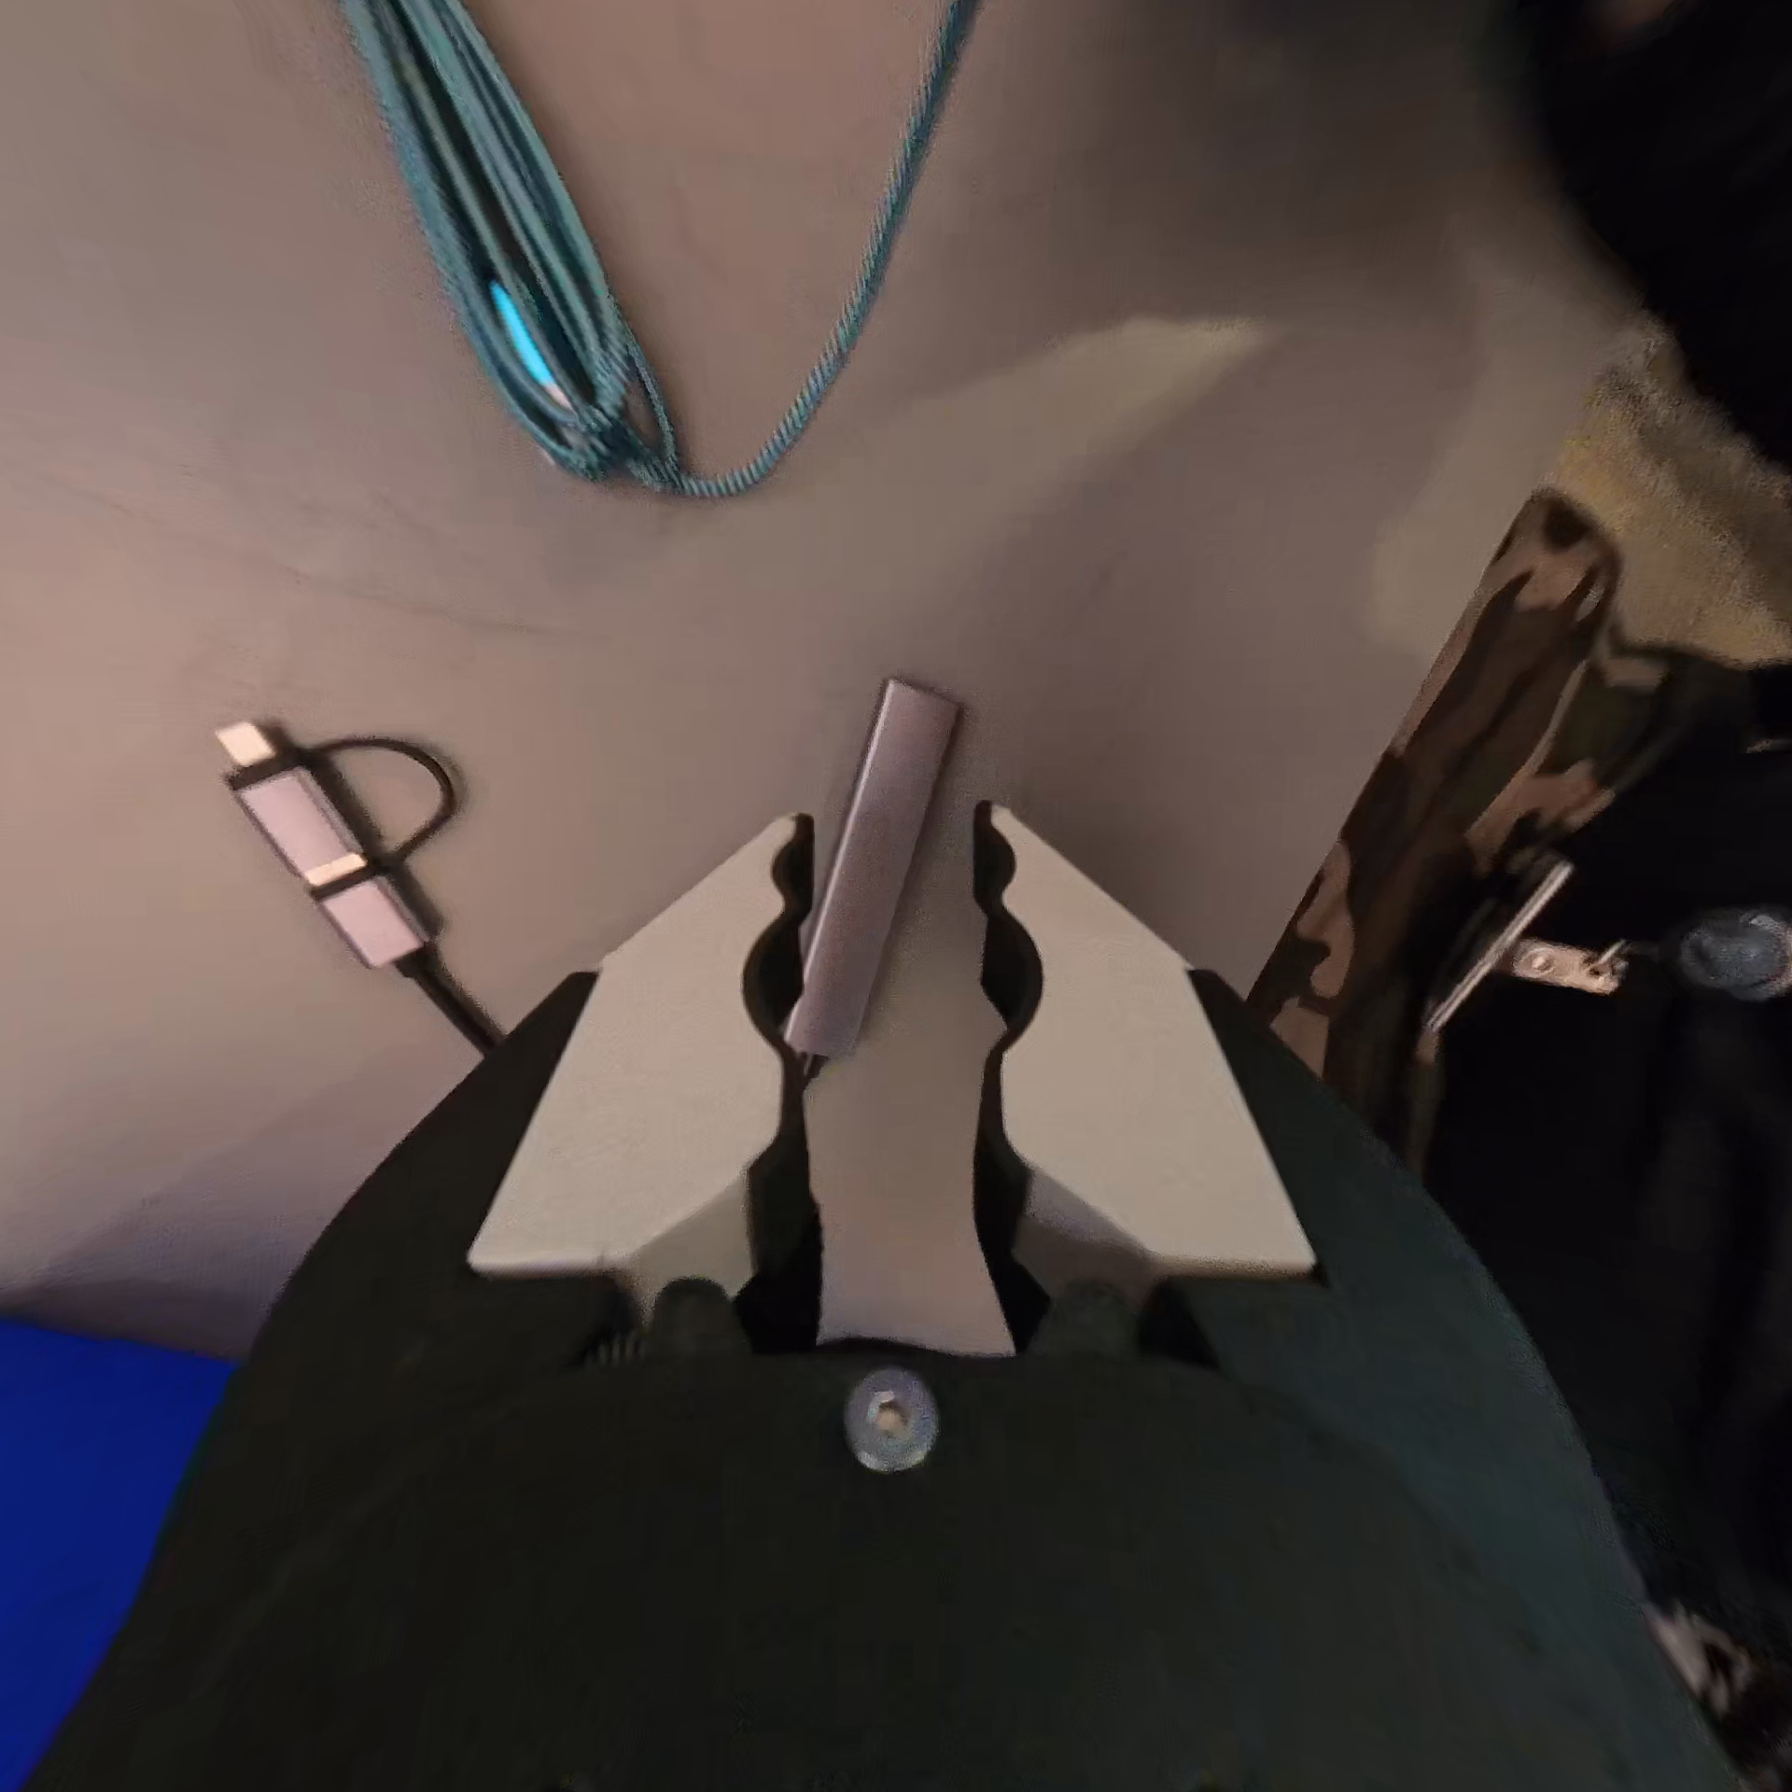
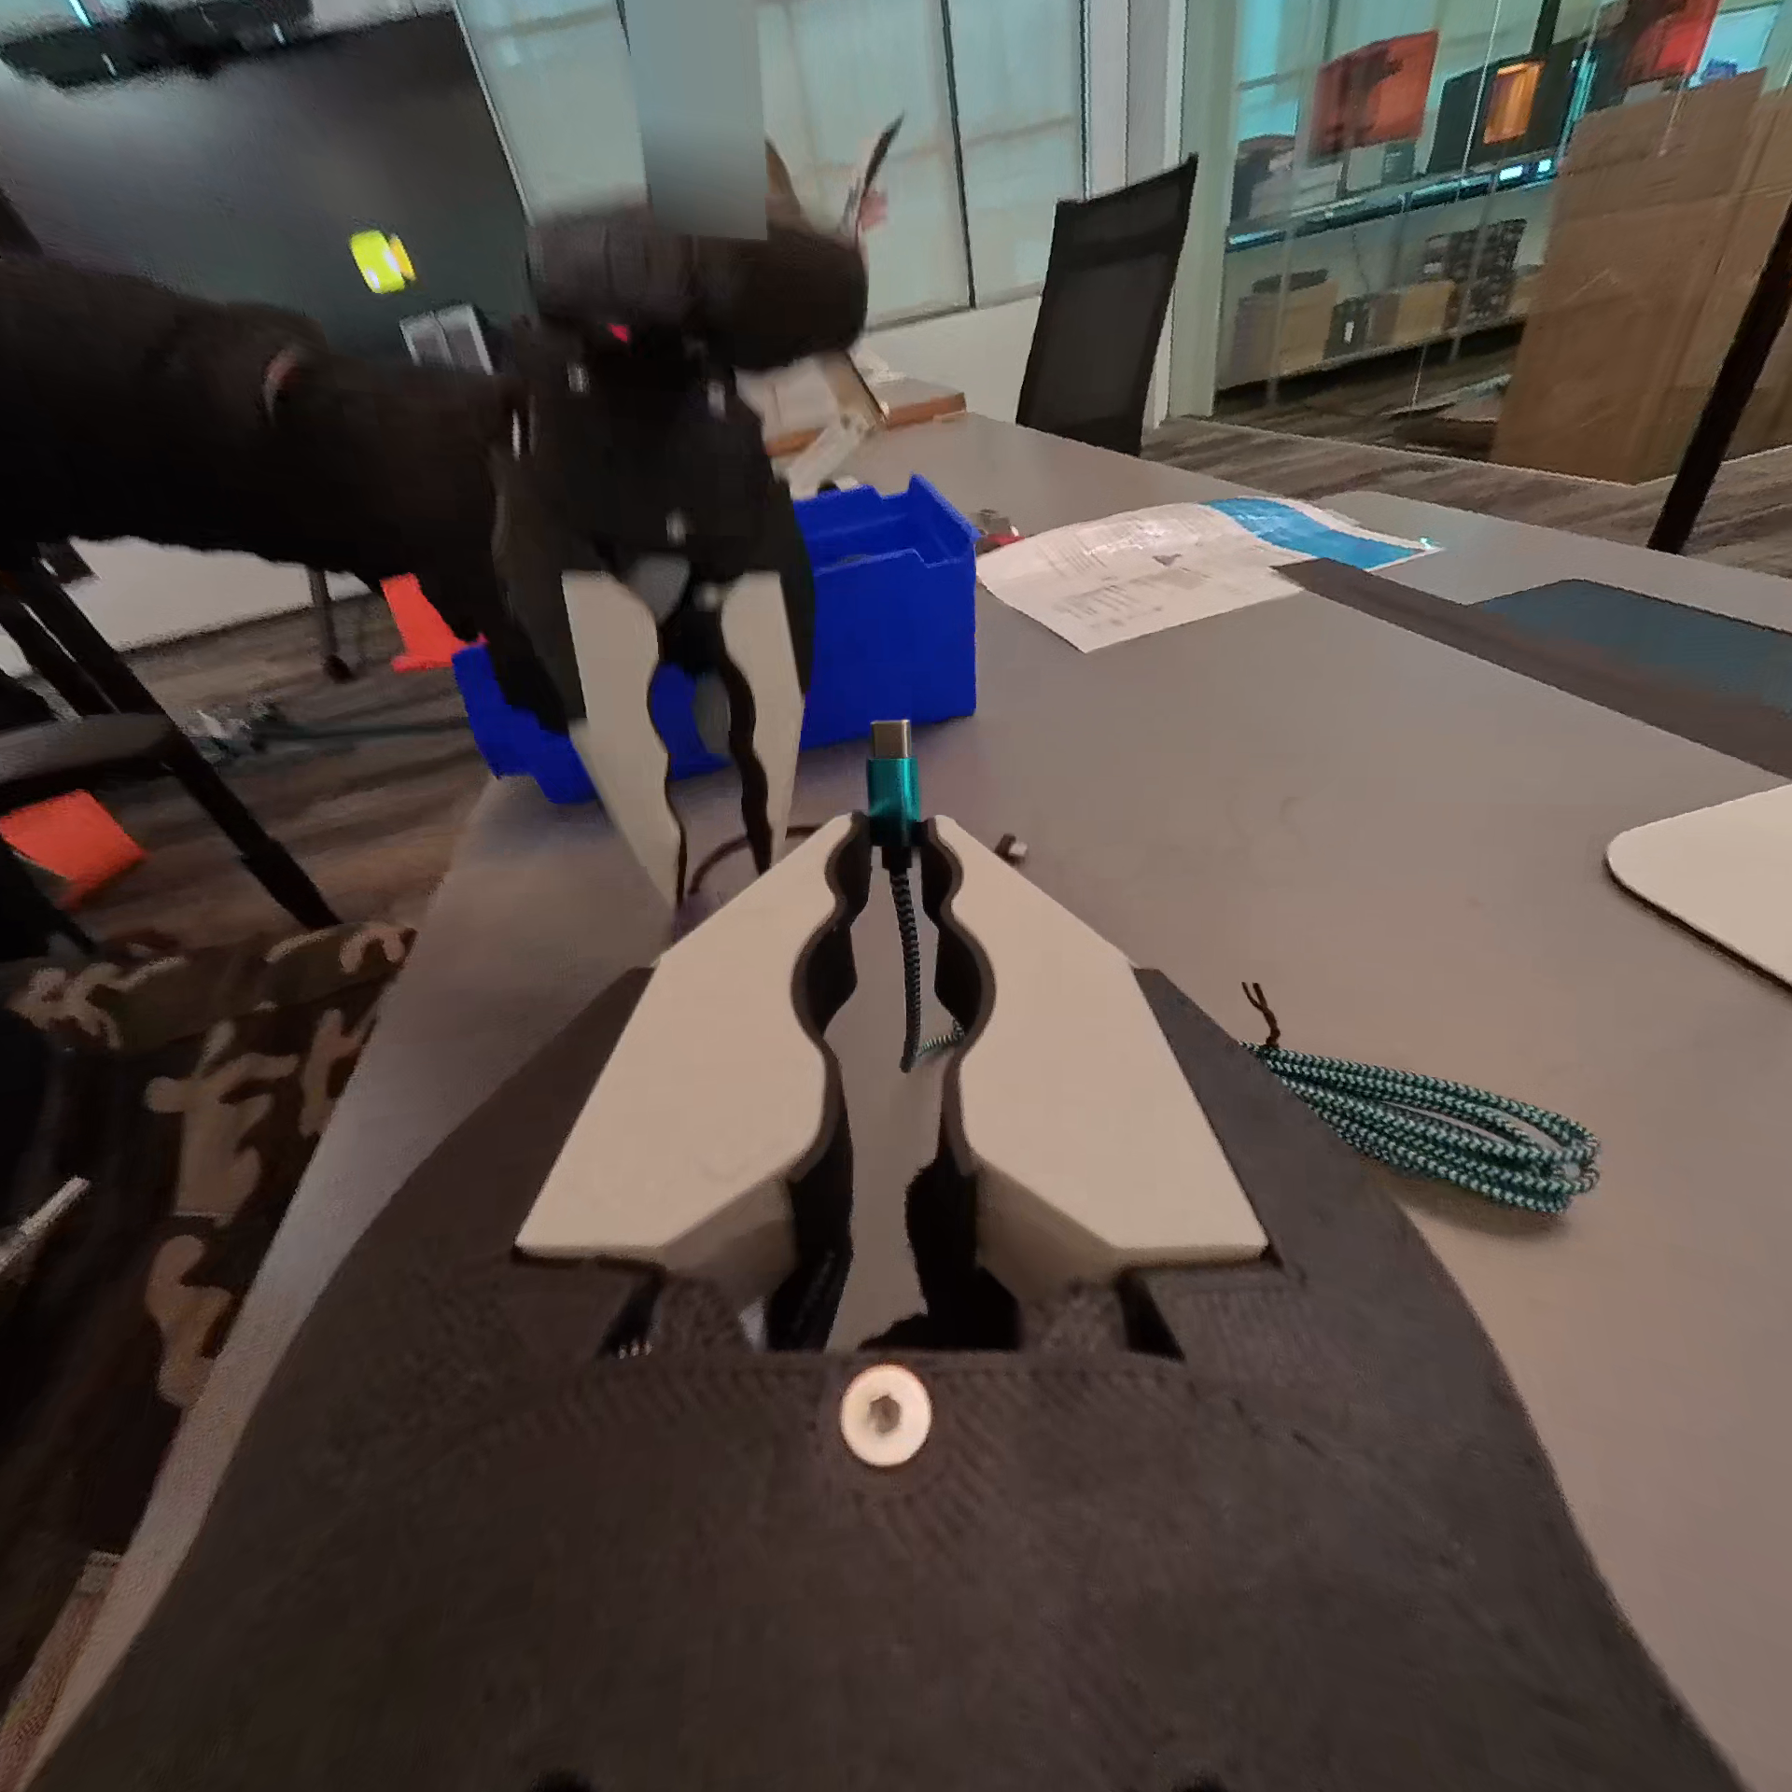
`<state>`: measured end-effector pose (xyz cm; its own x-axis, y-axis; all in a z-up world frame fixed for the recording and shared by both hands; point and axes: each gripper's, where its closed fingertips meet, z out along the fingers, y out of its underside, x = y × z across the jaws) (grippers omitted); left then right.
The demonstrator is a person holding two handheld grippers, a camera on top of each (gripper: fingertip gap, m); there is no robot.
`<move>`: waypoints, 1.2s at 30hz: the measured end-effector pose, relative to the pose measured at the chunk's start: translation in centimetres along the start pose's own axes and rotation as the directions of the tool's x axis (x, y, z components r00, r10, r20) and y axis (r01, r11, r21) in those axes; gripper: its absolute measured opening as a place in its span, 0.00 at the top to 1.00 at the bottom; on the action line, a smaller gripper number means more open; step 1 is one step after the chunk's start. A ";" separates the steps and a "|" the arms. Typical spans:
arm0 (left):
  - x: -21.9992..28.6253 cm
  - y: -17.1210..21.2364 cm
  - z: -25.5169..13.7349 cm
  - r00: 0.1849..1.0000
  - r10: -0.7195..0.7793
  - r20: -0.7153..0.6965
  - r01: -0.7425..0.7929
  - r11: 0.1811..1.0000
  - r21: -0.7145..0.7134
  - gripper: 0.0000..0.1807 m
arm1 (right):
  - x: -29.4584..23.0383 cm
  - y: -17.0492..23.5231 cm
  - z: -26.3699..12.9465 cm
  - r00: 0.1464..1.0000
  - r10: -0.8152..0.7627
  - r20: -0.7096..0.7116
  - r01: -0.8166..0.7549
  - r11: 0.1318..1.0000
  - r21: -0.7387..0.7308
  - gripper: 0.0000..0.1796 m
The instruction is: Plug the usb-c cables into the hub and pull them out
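Note:
In the left wrist view, a slim grey hub (image 1: 878,853) lies on the grey table (image 1: 1115,601). My left gripper (image 1: 892,815) is open above it, and the hub sits between the jaws, nearer the left finger, with a gap on its right. The hub's grey plug and adapter (image 1: 320,853) lie to the left on a black lead. My right gripper (image 2: 892,829) is shut on the teal usb-c plug (image 2: 890,776), whose metal tip points forward. Its braided cable (image 2: 910,970) hangs down between the fingers. The left gripper also shows in the right wrist view (image 2: 718,863), pointing down.
A coil of teal braided cable lies on the table (image 2: 1435,1125) and shows in the left wrist view (image 1: 543,291). A blue bin (image 2: 892,601) stands behind the left gripper. Papers (image 2: 1164,562), a dark mat (image 2: 1648,640) and a white pad (image 2: 1726,873) lie to the right. Camouflage trousers (image 1: 1435,795) are at the table edge. Spacing between my two grippers at the tips: around 12 centimetres.

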<state>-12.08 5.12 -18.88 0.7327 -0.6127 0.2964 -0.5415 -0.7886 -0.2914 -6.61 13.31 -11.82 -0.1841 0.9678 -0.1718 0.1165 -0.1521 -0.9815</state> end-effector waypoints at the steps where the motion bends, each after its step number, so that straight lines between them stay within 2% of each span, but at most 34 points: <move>1: -0.1 -0.9 -1.1 1.000 -0.009 -0.002 0.009 0.999 0.054 0.80 | -0.1 0.2 0.2 1.000 -0.020 -0.004 0.020 1.000 -0.018 0.95; 5: 1.6 -5.3 -4.4 0.998 0.033 -0.049 -0.017 0.956 0.294 0.78 | -0.6 0.9 0.9 0.991 -0.132 -0.037 0.129 0.989 -0.078 0.95; 11: 2.4 -8.3 -3.2 0.999 0.041 -0.034 -0.026 0.932 0.362 0.80 | -1.4 1.7 1.8 0.962 -0.267 -0.051 0.256 0.955 -0.151 0.95; 14: 2.5 -9.2 -3.1 0.996 0.010 -0.089 0.027 0.913 0.408 0.87 | -1.4 2.1 2.0 0.944 -0.323 -0.062 0.307 0.933 -0.186 0.95; 18: 2.1 -9.1 -2.7 0.990 -0.026 -0.140 0.081 0.909 0.408 0.95 | -1.6 2.5 2.3 0.912 -0.403 -0.072 0.377 0.896 -0.235 0.96; 27: 2.5 -9.7 -4.5 0.959 -0.049 -0.280 0.196 0.827 0.527 0.96 | -1.9 0.8 2.0 0.895 -0.431 -0.119 0.407 0.896 -0.178 0.96; 33: 2.9 -9.9 -5.9 0.900 -0.035 -0.435 0.321 0.728 0.605 0.97 | -2.7 -0.6 1.6 0.915 -0.388 -0.114 0.381 0.921 -0.079 0.97; 36: 3.0 -9.7 -5.8 0.899 -0.016 -0.438 0.314 0.721 0.618 0.96 | -2.8 -0.5 1.7 0.911 -0.397 -0.113 0.389 0.917 -0.088 0.97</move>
<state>-7.00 10.64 -9.92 0.4870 -0.5613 0.6692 0.0946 -0.7278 -0.6793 -7.79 10.38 -10.99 -0.1038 0.9644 0.2431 0.1211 0.2549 -0.9594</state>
